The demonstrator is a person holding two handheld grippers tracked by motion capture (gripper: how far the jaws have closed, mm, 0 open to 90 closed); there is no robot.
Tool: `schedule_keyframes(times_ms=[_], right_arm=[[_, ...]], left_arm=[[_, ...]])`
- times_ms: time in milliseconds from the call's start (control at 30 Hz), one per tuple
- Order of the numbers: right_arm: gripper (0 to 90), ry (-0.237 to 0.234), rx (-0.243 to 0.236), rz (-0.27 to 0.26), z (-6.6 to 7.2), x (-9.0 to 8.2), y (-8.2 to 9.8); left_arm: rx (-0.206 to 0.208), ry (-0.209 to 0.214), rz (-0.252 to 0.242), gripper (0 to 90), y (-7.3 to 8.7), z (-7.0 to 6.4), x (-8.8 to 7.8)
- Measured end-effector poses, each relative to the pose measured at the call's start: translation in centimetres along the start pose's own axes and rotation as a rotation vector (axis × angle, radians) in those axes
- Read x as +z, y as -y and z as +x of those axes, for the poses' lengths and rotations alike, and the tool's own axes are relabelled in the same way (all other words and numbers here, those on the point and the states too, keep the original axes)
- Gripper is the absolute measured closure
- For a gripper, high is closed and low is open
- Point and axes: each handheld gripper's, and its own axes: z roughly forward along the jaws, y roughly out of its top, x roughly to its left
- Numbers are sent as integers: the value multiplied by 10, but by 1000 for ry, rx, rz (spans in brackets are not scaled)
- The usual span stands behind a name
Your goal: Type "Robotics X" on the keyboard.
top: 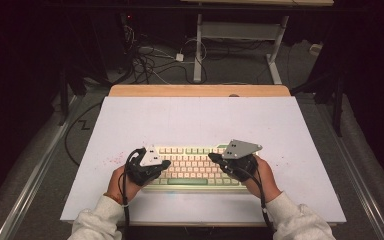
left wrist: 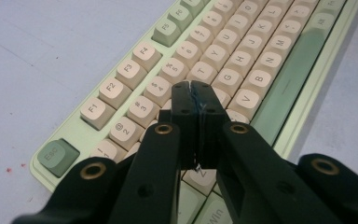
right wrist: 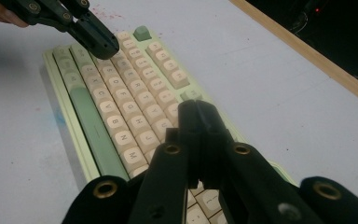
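Left gripper (left wrist: 193, 86): jaws pressed together with nothing between them; the closed tip points down over the left half of the keyboard (left wrist: 242, 70), around the letter rows near the D and F keys. Whether the tip touches a key cannot be told.
Right gripper (right wrist: 198, 105): jaws also together and empty, the tip hanging over the right half of the keys, near the upper letter rows. Contact with a key cannot be told either.
Hands: each hand grasps its gripper from behind, sleeves coming in from the near edge of the table; in the high view the left gripper (top: 164, 163) and right gripper (top: 214, 157) face each other across the keyboard.
Keyboard: pale green case, cream keys, darker green space bar (left wrist: 298, 70) and Esc key (left wrist: 57, 156); it lies flat on the white table (top: 195, 120), towards the near edge, long side square to the person.
Table: a few faint red specks left of the keyboard; a wooden strip along the far edge.
Progress: judging from the pose, the closed tips serve as typing fingers and key pressing is under way. How many keys are pressed, and how many remain, cannot be read.
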Motion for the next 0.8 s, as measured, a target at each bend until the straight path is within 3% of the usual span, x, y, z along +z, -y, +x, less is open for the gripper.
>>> schedule_keyframes(times_ms=[500,800], right_arm=[[900,-4,-1,7,1,1,0],[900,-8,-1,10,1,2,1]], left_arm=[[9,6,56,863,4,0,11],[10,2,62,863,5,0,14]])
